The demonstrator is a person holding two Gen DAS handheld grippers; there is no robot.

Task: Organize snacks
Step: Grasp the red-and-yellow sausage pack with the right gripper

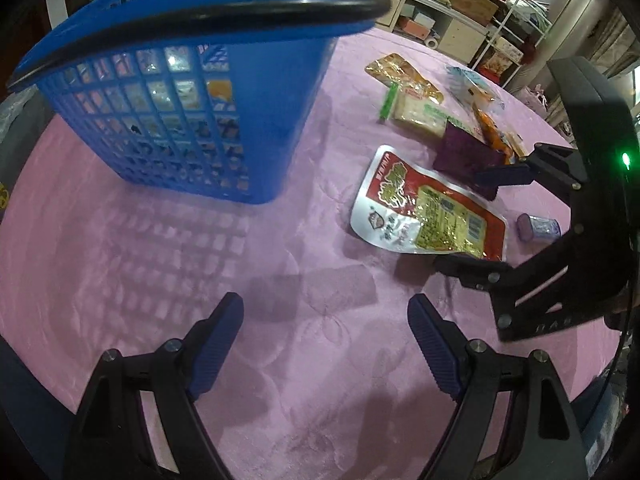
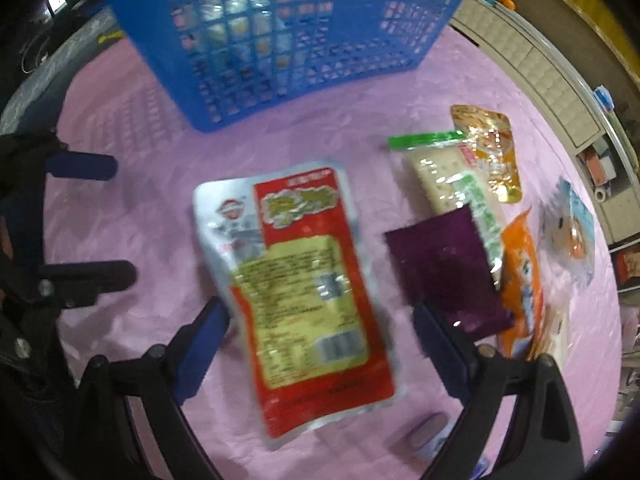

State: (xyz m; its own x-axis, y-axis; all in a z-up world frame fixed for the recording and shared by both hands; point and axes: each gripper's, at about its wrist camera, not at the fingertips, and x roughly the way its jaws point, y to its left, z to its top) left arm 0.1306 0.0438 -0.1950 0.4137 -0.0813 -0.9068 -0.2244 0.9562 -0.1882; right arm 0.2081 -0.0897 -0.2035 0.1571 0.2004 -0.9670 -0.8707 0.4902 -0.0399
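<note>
The right gripper (image 2: 320, 344), jaws spread, straddled the red snack pouch (image 2: 304, 300) lying flat near the blue basket (image 2: 280, 40); the thin, slick pouch might have slipped. The left gripper (image 1: 326, 344) hung open, empty.

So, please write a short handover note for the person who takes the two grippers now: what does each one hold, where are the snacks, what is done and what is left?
Left gripper: open, empty, over bare pink tablecloth.
Right gripper: open, around the red and silver packet, not closed on it yet.
Blue basket: stands on the cloth; some packets show through its mesh.
On the cloth: purple packet, green-sealed cracker pack, gold packet, orange packet, pale blue packet, small lilac container.
Left to do: move all these into the basket, probably the red packet first.
</note>
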